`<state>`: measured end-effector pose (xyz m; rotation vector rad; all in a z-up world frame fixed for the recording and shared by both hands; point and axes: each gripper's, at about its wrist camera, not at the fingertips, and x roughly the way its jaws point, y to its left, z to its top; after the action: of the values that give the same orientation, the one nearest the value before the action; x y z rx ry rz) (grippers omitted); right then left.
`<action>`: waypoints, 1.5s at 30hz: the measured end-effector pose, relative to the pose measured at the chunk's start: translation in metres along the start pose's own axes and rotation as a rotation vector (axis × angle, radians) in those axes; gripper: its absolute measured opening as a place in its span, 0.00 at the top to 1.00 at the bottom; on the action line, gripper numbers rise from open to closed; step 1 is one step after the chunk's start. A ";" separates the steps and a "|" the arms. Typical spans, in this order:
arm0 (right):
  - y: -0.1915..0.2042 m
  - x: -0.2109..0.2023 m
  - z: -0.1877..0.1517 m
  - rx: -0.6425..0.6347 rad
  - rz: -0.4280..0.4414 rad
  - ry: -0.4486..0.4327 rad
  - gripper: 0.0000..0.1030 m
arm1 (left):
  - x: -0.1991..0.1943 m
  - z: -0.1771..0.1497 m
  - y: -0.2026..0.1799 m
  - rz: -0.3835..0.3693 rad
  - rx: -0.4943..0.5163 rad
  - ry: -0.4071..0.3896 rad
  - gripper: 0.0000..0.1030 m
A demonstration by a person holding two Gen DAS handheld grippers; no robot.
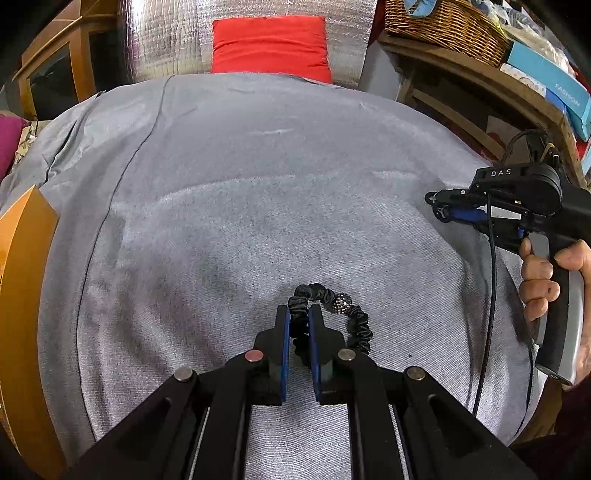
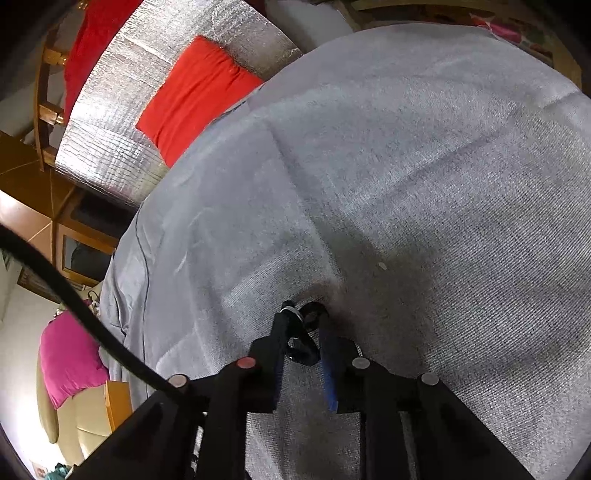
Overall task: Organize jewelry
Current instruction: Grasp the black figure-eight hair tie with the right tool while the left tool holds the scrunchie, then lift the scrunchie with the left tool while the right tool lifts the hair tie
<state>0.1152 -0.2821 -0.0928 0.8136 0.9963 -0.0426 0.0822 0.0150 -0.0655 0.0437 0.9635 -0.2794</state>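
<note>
A black ruched fabric bracelet (image 1: 334, 310) with a dark sparkly bead (image 1: 341, 304) lies on the grey cloth (image 1: 258, 177). My left gripper (image 1: 299, 314) is shut on the bracelet's left side, just above the cloth. My right gripper (image 2: 304, 317) is shut on a small black looped piece with a silver band (image 2: 301, 332), low over the cloth. The right gripper also shows in the left wrist view (image 1: 439, 208), at the right edge, held by a hand.
An orange box (image 1: 22, 295) stands at the left edge of the cloth. A red cushion (image 1: 271, 46) leans on silver foil at the back. A wicker basket (image 1: 447, 29) and blue boxes (image 1: 550, 81) sit on a wooden shelf at the right.
</note>
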 end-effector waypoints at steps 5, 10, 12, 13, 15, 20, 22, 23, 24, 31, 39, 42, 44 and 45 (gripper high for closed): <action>-0.002 0.001 0.001 0.004 0.003 -0.003 0.78 | 0.001 0.001 0.000 0.001 -0.006 0.004 0.90; -0.004 0.001 0.002 0.010 0.008 -0.014 0.78 | 0.002 0.000 -0.001 0.008 -0.004 0.008 0.90; -0.005 0.000 0.001 -0.002 0.006 -0.017 0.78 | 0.003 0.000 -0.001 0.013 -0.003 0.010 0.90; -0.005 0.000 0.001 -0.006 0.004 -0.019 0.79 | 0.004 0.000 -0.002 0.015 -0.003 0.011 0.90; -0.002 0.001 0.001 -0.014 -0.001 -0.022 0.80 | 0.004 0.000 -0.003 0.017 -0.005 0.015 0.90; 0.005 0.001 0.000 -0.048 -0.020 -0.032 0.83 | 0.011 0.001 -0.005 0.022 -0.005 0.033 0.90; 0.007 0.001 0.000 -0.054 -0.019 -0.032 0.85 | 0.013 0.002 -0.007 0.026 -0.001 0.034 0.90; 0.007 0.001 0.000 -0.055 -0.017 -0.032 0.85 | 0.013 0.002 -0.008 0.027 0.001 0.033 0.89; 0.008 0.000 0.000 -0.058 -0.016 -0.032 0.86 | 0.014 0.002 -0.009 0.030 0.003 0.033 0.89; 0.008 0.000 -0.001 -0.060 -0.017 -0.030 0.88 | 0.019 0.003 -0.016 0.054 0.033 0.027 0.88; 0.016 0.002 -0.003 -0.074 -0.012 -0.030 0.92 | 0.019 0.002 -0.016 0.056 0.036 0.027 0.87; 0.018 0.002 -0.004 -0.084 -0.008 -0.031 0.93 | 0.017 0.001 -0.016 0.058 0.037 0.029 0.78; 0.017 0.002 -0.004 -0.088 -0.011 -0.028 0.93 | 0.017 0.001 -0.016 0.059 0.041 0.030 0.68; 0.016 0.002 -0.003 -0.087 -0.013 -0.026 0.93 | 0.017 0.001 -0.017 0.061 0.044 0.030 0.60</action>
<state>0.1202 -0.2679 -0.0864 0.7257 0.9725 -0.0208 0.0879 -0.0049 -0.0770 0.1177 0.9838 -0.2438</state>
